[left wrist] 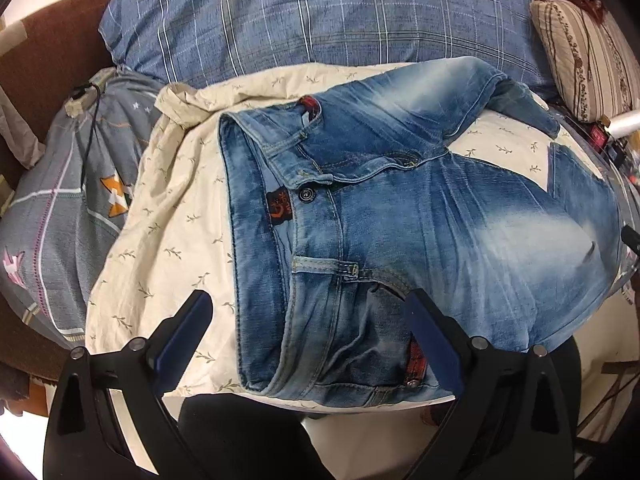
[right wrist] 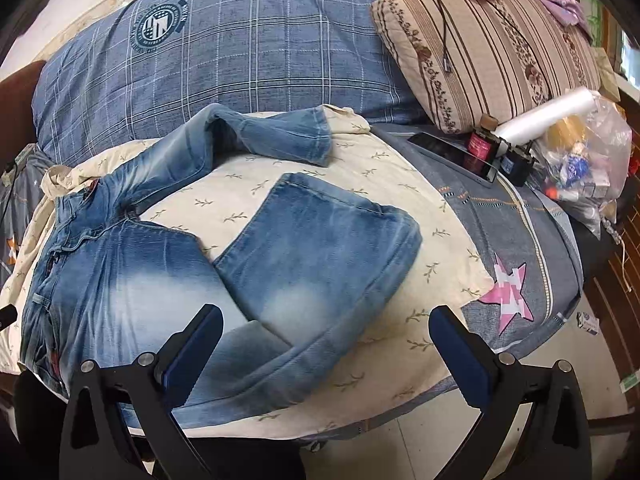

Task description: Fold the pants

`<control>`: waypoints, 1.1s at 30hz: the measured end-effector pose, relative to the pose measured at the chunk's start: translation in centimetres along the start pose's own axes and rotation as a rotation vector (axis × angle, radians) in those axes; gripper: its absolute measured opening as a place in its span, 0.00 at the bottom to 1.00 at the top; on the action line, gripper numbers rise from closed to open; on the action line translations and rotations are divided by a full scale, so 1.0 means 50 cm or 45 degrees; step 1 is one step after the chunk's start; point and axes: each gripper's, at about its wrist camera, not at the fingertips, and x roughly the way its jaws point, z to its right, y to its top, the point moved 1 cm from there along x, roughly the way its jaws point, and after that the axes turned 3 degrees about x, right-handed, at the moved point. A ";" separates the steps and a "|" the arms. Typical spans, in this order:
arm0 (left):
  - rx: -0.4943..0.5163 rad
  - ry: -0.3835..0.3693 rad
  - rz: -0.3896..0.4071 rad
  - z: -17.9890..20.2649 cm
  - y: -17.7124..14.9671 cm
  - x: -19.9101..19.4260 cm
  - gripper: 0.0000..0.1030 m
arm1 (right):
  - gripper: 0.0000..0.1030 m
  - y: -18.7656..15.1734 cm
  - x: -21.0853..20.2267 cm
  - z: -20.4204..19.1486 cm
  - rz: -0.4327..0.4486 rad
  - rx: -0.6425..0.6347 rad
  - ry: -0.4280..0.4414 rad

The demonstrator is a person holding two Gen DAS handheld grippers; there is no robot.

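Faded blue jeans (left wrist: 440,220) lie on a cream leaf-print cloth (left wrist: 168,248), waistband to the left with the button showing. In the right wrist view the jeans (right wrist: 132,280) spread out with the near leg folded back on itself (right wrist: 320,248) and the far leg bent toward the pillows (right wrist: 260,132). My left gripper (left wrist: 308,320) is open and empty, held above the waistband's near end. My right gripper (right wrist: 324,336) is open and empty, above the near leg's fold.
A blue plaid pillow (right wrist: 224,60) and a striped floral pillow (right wrist: 492,52) lie behind. A tablet (right wrist: 452,152), small jars (right wrist: 480,144) and a plastic bag (right wrist: 584,160) sit at the right. A cable (left wrist: 90,132) lies at left. The grey star bedsheet (right wrist: 516,248) ends at the floor (right wrist: 380,448).
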 end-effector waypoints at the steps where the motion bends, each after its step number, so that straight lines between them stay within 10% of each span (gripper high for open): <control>1: -0.009 -0.002 0.010 -0.003 0.000 0.001 0.95 | 1.00 0.002 0.001 0.010 0.001 0.015 0.000; 12: -0.208 0.054 0.016 -0.112 0.073 0.017 0.95 | 1.00 0.089 0.079 0.108 -0.063 0.132 0.019; 17: -0.331 0.039 -0.150 -0.186 0.082 0.059 0.95 | 1.00 0.143 0.156 0.108 -0.134 0.102 0.048; 26: -0.347 -0.391 -0.410 -0.131 0.027 0.148 0.95 | 0.99 0.178 0.273 0.037 -0.308 -0.130 0.168; 29: -0.314 -0.441 -0.471 -0.094 0.013 0.161 0.94 | 0.63 0.161 0.276 0.023 -0.356 -0.186 0.229; 30: -0.278 -0.421 -0.436 -0.085 0.013 0.151 0.93 | 0.20 0.152 0.266 0.020 -0.369 -0.213 0.283; 32: -0.223 -0.430 -0.385 -0.072 0.015 0.131 0.63 | 0.09 0.146 0.233 0.028 -0.319 -0.223 0.301; 33: -0.211 -0.454 -0.395 -0.067 0.016 0.126 0.28 | 0.09 0.148 0.200 0.038 -0.256 -0.221 0.303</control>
